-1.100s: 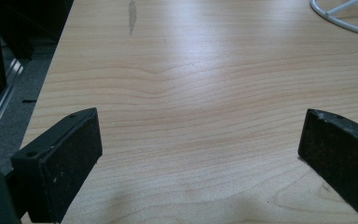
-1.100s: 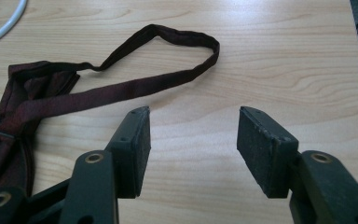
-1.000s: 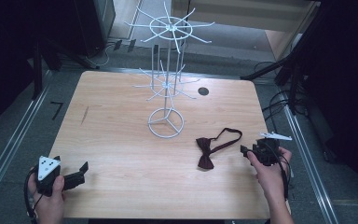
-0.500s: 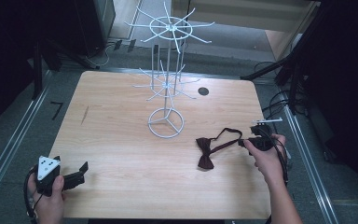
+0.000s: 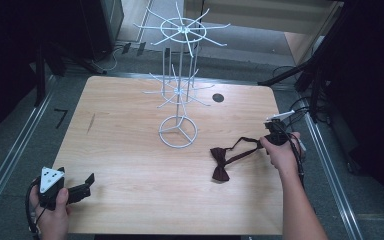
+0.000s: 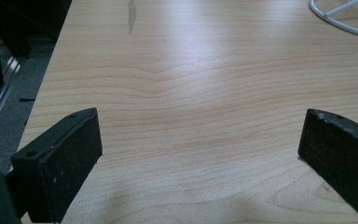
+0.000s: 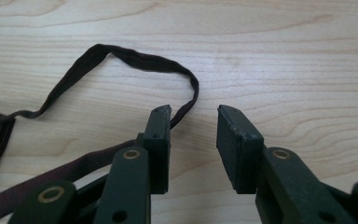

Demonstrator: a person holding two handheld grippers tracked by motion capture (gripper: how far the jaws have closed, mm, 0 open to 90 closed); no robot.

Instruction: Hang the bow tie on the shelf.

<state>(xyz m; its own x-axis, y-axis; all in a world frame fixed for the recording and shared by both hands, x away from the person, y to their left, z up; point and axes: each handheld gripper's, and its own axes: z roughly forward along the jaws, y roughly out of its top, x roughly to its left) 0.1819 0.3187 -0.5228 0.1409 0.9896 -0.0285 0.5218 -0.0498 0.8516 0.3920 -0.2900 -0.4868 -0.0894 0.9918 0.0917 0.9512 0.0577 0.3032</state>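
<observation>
A dark maroon bow tie (image 5: 221, 163) lies on the wooden table (image 5: 130, 150), right of centre. Its thin strap (image 5: 241, 145) loops off toward the right edge. My right gripper (image 5: 267, 137) sits at the end of that loop, low over the table. In the right gripper view the strap (image 7: 135, 60) curls around the tip of the left jaw; the right gripper (image 7: 193, 114) is open with a narrow gap and grips nothing. My left gripper (image 5: 82, 187) rests at the table's near left corner; in its own view the left gripper (image 6: 200, 126) stands wide open over bare wood.
A white wire display rack (image 5: 179, 90) with spoked arms stands at the middle back of the table on a ring base (image 5: 178, 131); part of that base (image 6: 340, 14) appears in the left gripper view. A dark round hole (image 5: 218, 97) sits near the far edge. Metal rails flank the table.
My right gripper has moved forward, away from the person, up to the end of the strap loop. The bow tie and my left gripper have stayed put.
</observation>
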